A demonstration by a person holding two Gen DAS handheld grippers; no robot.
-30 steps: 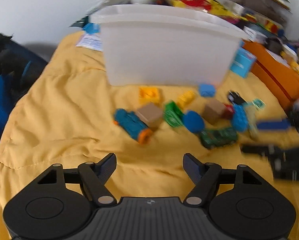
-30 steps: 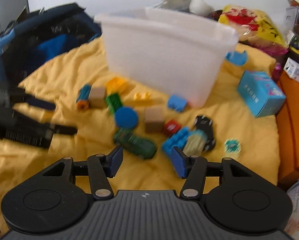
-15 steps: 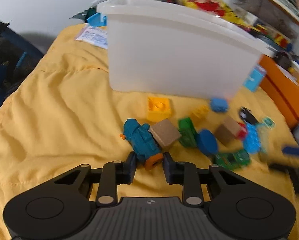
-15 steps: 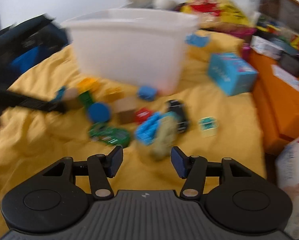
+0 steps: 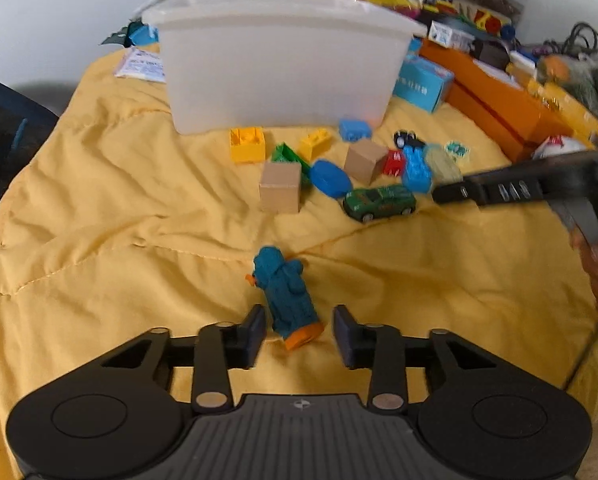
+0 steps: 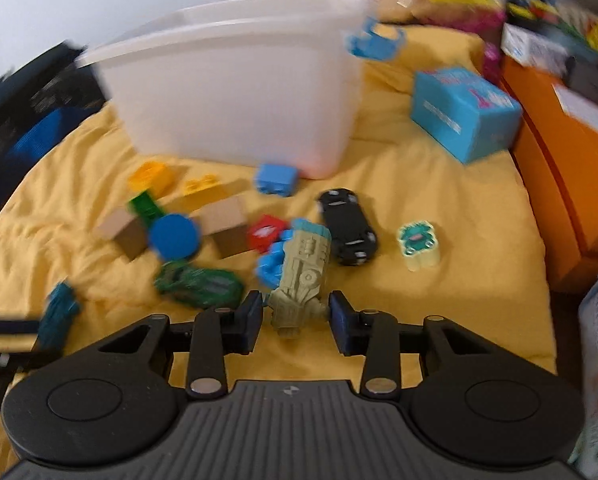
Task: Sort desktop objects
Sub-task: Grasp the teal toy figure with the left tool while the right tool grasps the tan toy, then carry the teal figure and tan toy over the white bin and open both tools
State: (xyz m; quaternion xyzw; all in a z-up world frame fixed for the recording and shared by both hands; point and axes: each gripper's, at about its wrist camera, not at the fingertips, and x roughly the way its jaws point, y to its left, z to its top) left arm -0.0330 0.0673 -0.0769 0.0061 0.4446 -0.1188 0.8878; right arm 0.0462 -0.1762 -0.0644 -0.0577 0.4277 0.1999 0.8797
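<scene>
A teal toy figure with an orange base [image 5: 285, 294] lies on the yellow cloth between the fingers of my left gripper [image 5: 299, 330]; the jaws stand a little wider than it, with gaps on both sides. My right gripper [image 6: 295, 320] has its jaws around the base of an olive-green toy figure [image 6: 303, 280], with small gaps showing. A white plastic bin [image 5: 275, 60] stands behind a scatter of toys: a green car [image 5: 379, 202], cardboard cubes [image 5: 281, 186], a blue disc [image 5: 331, 178], yellow bricks [image 5: 247, 144], a black car [image 6: 347, 226].
A blue box [image 6: 465, 114] and an orange box [image 6: 559, 152] lie to the right of the bin. A dark bag [image 6: 27, 120] sits at the left edge of the yellow cloth [image 5: 99, 200]. Clutter is piled behind the bin.
The teal figure now lies apart from the toy pile, nearer me, and my left jaws have widened off it. My right gripper has moved in around the olive figure and narrowed.
</scene>
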